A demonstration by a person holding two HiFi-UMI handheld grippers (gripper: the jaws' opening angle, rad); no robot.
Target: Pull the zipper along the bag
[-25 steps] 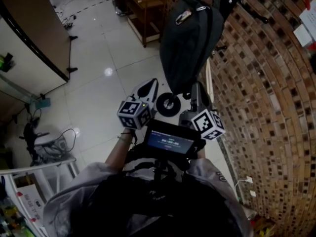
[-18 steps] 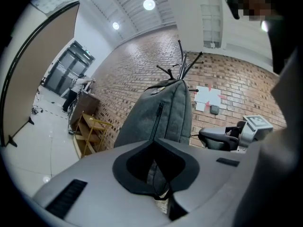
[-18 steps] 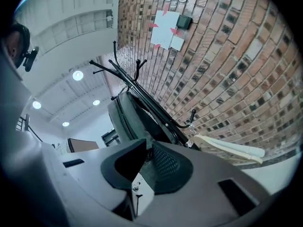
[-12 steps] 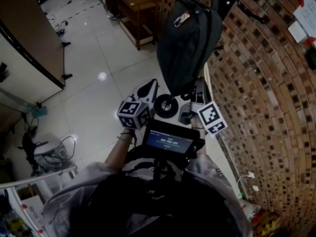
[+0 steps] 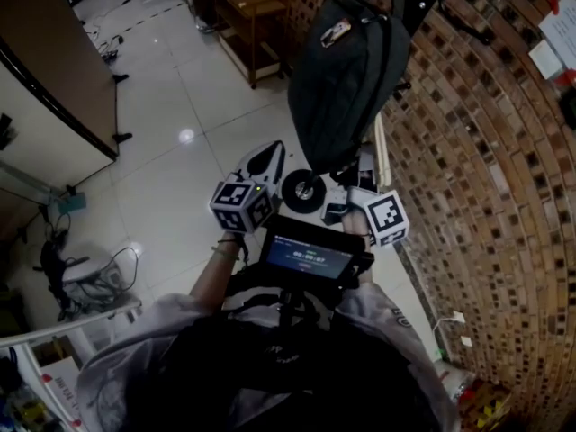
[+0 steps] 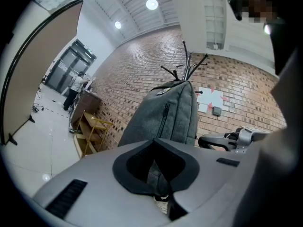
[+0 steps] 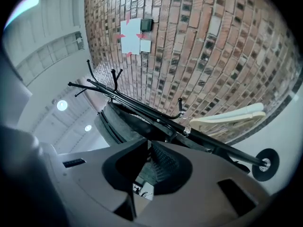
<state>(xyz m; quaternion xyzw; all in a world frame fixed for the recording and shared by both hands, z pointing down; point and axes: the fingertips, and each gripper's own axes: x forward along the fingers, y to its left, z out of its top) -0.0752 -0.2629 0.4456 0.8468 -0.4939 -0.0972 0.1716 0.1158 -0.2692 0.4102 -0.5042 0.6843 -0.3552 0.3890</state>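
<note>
The grey bag (image 5: 342,70) hangs from a black coat rack (image 7: 156,119) right against the brick wall (image 5: 486,151). Its bottom edge is low, just above the rack's wheel (image 5: 303,190) on the tiled floor (image 5: 180,178). A dark zipper (image 6: 164,119) runs down the bag's front panel. From here I cannot make out where its slider sits.

The person stands close in front of the bag, with both tools raised to its lower end. The left gripper (image 6: 162,196) comes in from the floor side. Its jaws are drawn together on a fold of the bag's grey cloth at the bottom, which hangs pinched between the dark pads.

The right gripper (image 7: 142,186) is on the wall side, tilted so that the rack's pole slants across its view. Its jaws have just been closing and now stand narrow, with grey bag material caught between the pads. A small pale tag (image 7: 143,189) peeks out just below the cloth. I cannot tell whether a zipper pull is in that grip.

A wooden shelf (image 5: 256,16) stands further along the wall, behind the bag. A few pale papers (image 7: 132,34) are stuck to the bricks higher up.
</note>
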